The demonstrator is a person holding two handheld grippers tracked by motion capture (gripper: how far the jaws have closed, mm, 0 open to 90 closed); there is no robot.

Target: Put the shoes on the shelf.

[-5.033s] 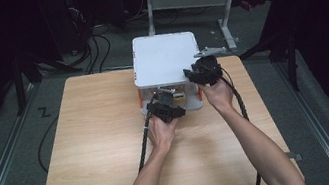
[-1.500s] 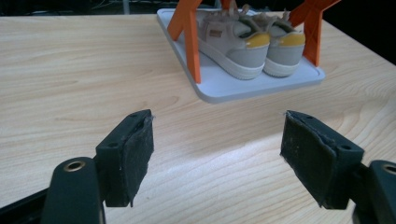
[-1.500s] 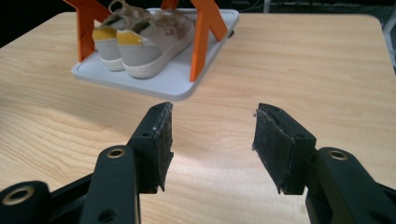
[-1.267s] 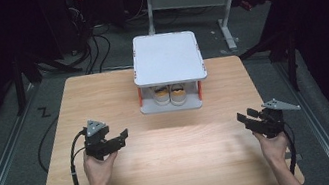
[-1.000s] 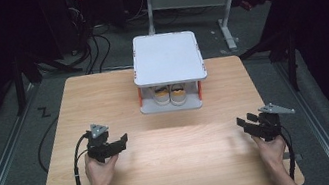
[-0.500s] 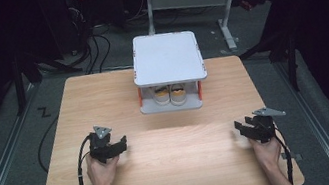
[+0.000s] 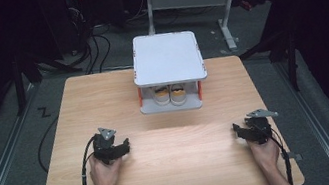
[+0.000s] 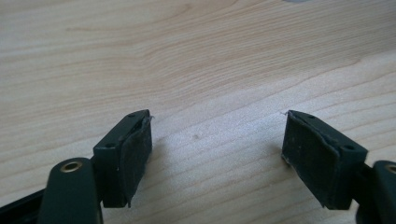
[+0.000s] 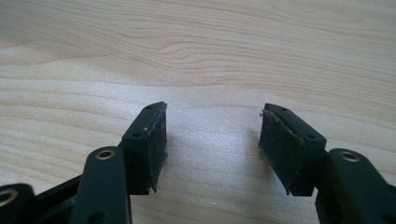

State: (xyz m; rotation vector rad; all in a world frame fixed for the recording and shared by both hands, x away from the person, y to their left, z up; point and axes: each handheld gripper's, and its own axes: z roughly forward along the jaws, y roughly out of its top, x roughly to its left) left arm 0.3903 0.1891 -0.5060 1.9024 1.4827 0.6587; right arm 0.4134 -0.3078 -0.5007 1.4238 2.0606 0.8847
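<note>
Both grippers sit low over the wooden table (image 7: 171,147), well apart from the white stand (image 7: 170,76) at the far middle. The left gripper (image 7: 120,148) is near the stand's front left, jaws spread, nothing between them but bare wood. The right gripper (image 7: 240,131) is off to the stand's front right; its jaws have just been opening, and there too only bare wood lies between the pads. Under the stand's white top, between orange posts, a pair of pale shoes (image 7: 169,95) sits on the lower shelf, far from both grippers.
</note>
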